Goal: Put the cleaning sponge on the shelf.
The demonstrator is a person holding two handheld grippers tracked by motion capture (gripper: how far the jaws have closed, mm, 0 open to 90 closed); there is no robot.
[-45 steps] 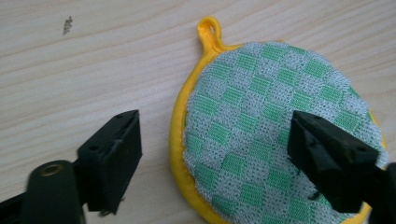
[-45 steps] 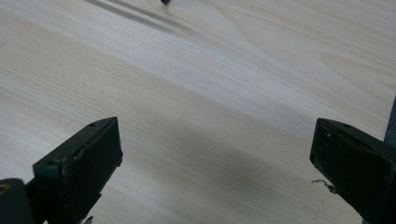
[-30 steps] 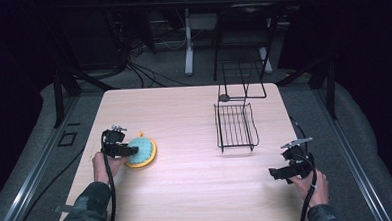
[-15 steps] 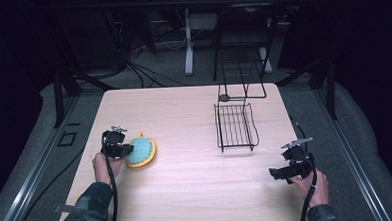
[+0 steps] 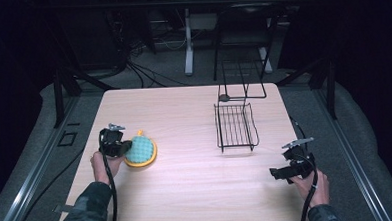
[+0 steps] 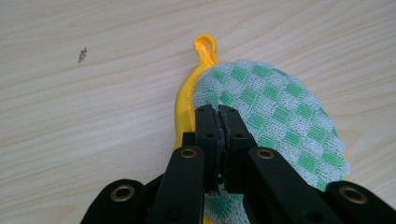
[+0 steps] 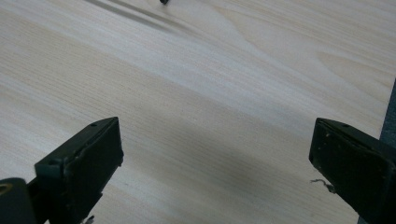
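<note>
Potholder (image 6: 275,116) first: a round, quilted pad, green-and-white check on top with a yellow rim and a small yellow hanging loop (image 6: 205,45), lying flat near the left edge of the bench (image 5: 187,181). From where I stand it looks like the thing being picked up, and the left claw (image 6: 219,112) has just been closing on it: the two black jaws are now pressed together, with the checked cloth apparently caught in the seam between them, close to the yellow edge. Taking it by the rim makes sense to me, since a limp pad lying flat offers no other part to bite, and a hold at the edge should let it hang free once lifted. The hand (image 5: 104,164) behind that claw rests low at the bench.

Well apart to the right stands a black wire rack (image 5: 236,126), its open basket facing up and a taller wire frame (image 5: 241,78) rising behind it. I would guess that is where the pad is bound, though nothing settles it.

Off at the near right corner the right claw (image 7: 215,154) hangs idle, jaws spread wide over bare wood with nothing between them, kept clear, I judge, so it does not crowd the lift.
</note>
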